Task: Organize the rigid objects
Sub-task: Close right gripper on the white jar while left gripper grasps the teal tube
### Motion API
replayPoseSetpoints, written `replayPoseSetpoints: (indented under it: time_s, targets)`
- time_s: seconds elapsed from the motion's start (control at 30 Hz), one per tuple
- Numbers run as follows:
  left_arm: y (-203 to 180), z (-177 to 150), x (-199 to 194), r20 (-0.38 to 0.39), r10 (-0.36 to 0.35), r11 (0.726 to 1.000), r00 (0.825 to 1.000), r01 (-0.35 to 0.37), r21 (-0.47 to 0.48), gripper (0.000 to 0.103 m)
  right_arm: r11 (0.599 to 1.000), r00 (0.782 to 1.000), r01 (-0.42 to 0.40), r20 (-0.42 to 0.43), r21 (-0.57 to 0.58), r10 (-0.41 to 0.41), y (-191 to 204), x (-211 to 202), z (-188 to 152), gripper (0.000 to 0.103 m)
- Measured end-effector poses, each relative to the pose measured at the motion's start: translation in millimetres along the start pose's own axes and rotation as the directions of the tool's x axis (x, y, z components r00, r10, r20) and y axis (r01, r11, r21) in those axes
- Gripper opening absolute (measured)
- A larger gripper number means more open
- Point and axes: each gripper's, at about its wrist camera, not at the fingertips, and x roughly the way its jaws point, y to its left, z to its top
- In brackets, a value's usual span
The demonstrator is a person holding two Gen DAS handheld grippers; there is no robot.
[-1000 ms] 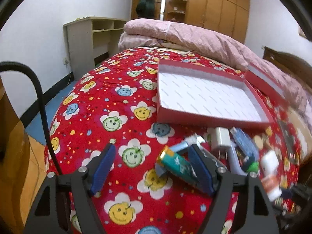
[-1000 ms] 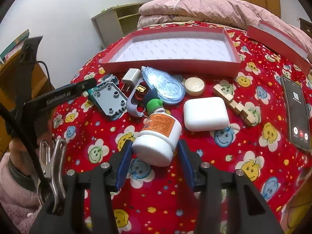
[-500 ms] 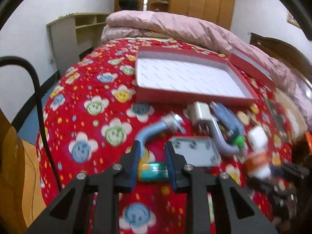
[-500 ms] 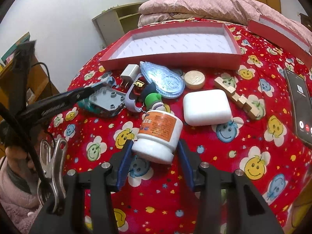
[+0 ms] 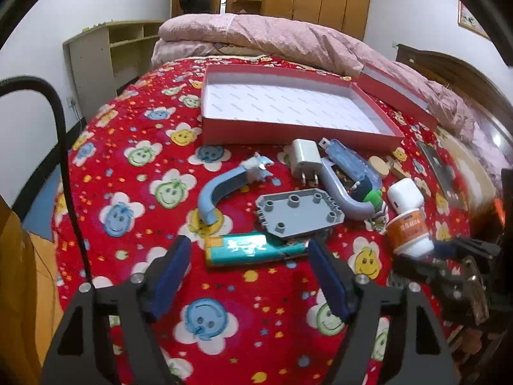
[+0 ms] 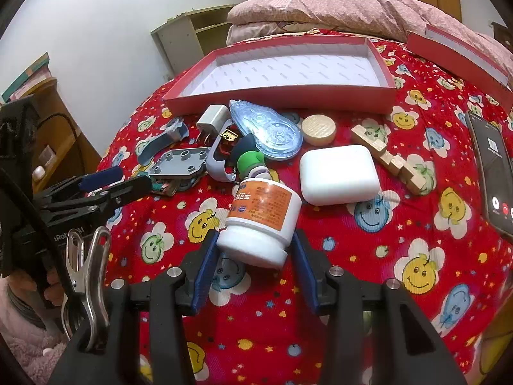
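Note:
A teal battery pack [image 5: 237, 248] lies crosswise on the red bedspread, its right end tucked under a grey studded plate [image 5: 298, 211]. My left gripper [image 5: 247, 258] straddles the pack; its jaws are opening and the pads stand clear of it. My right gripper [image 6: 254, 240] is shut on the cap end of a white bottle [image 6: 264, 205] with an orange label, tilted just above the bedspread. The shallow red box [image 5: 288, 131] stands behind the clutter, nothing in it. The bottle [image 5: 407, 221] also shows at the right of the left wrist view.
Between the grippers and the box lie a blue curved piece [image 5: 221, 189], a white charger [image 5: 306, 157], a clear blue tape dispenser [image 6: 269, 128], a wooden disc [image 6: 319, 125], a white case [image 6: 338, 170] and a wooden puzzle [image 6: 384, 157]. A phone [image 6: 492, 166] and the box lid [image 6: 458, 51] sit right.
The left gripper closed near the teal pack half a second ago and now stands wide again, shifted right and lower; the pack now lies crosswise. The right gripper and bottle kept still.

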Motion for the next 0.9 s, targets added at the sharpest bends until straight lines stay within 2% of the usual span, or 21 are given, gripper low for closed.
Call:
replayPoseSetpoints:
  time_s: [0.2,0.43,0.67,0.73,0.9]
  targets:
    - [-10.3,-1.8,12.0,-0.035,-0.029,0.999,0.999,0.029,-0.017,0.084,1.000,1.000,-0.013,0.011,0.008,0.013,-1.7,-0.4,-0.5,0.047]
    - [-16.7,-1.5,16.6,-0.022,-0.011,0.999,1.000,0.010,-0.030,0.091,1.000,1.000,-0.013,0.022,0.002,0.013,-1.1,-0.1,-1.9,0.047]
    - [-31.2,-6.0,22.7,-0.018,0.076,0.994,0.997,-0.075,0.083,0.090,1.000,1.000,-0.010,0.023,-0.001,0.010,-0.7,-0.5,-2.7,0.047]
    - [-28.4,-6.4,21.4,-0.014,0.072,0.995,0.997,-0.071,0.076,0.084,1.000,1.000,-0.012,0.024,-0.002,0.012,-1.0,-0.8,-2.8,0.048]
    - [-19.5,-7.2,16.1,-0.028,0.042,0.997,0.999,-0.040,0.066,0.084,1.000,1.000,-0.006,0.026,-0.006,0.006,0.2,-0.4,-3.2,0.048]
